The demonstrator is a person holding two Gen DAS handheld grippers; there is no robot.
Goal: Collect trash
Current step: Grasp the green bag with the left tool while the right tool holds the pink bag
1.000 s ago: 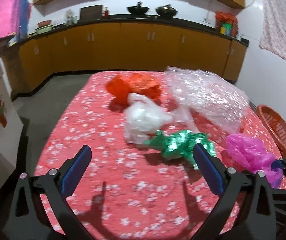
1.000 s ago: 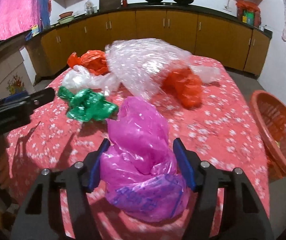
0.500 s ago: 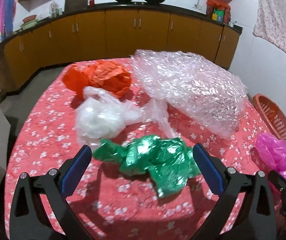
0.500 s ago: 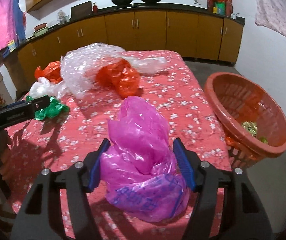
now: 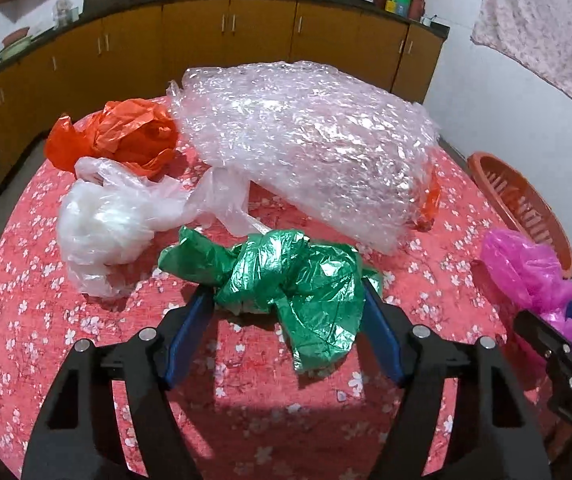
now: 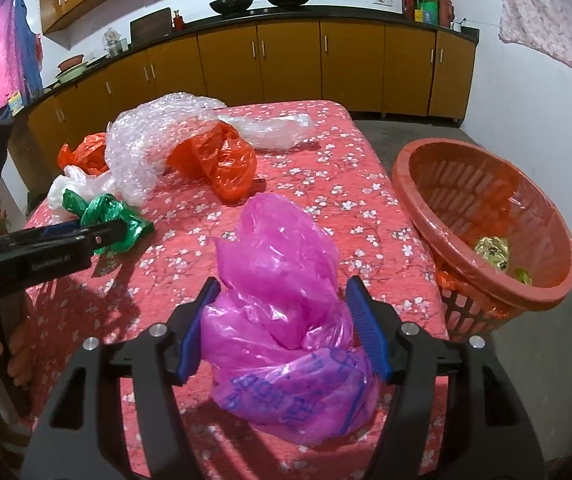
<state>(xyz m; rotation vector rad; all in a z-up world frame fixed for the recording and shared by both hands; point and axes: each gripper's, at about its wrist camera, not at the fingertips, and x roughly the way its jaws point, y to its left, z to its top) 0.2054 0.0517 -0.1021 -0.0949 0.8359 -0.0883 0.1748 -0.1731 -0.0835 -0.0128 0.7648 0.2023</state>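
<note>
pink bag (image 6: 286, 320) pinched between the blue pads of the right gripper (image 6: 282, 328), jaws pressed into its crumpled sides, held above the near right corner of the table (image 6: 366, 208). basket (image 6: 482, 224) just off the table's right edge, tilted, rim facing in, already holding a little trash at the bottom. looks like the carry-and-drop step for this hand: best to swing right until the bag hangs fully over the basket mouth, clear the near rim, and only then let the jaws part. slack film below the pads could drag on the rim, so worth keeping it high.

left gripper (image 5: 286, 308) down over the green bag (image 5: 286, 280), jaws spread, 1 pad on each side of the bunched plastic, not yet squeezing by the look of it. green bag near the front edge of the table, about midway along it, tail trailing toward the camera. better to close on the thick knotted middle, not the loose tail, or the film may slip out.

behind it, white bag (image 5: 106, 224) toward the left edge, orange bag (image 5: 114, 136) at the far left corner, big sheet of bubble wrap (image 5: 306, 148) across the far side, touching the white bag's loose end. second orange bag (image 6: 222, 160) tucked under the wrap's right end. plenty left to collect.
</note>
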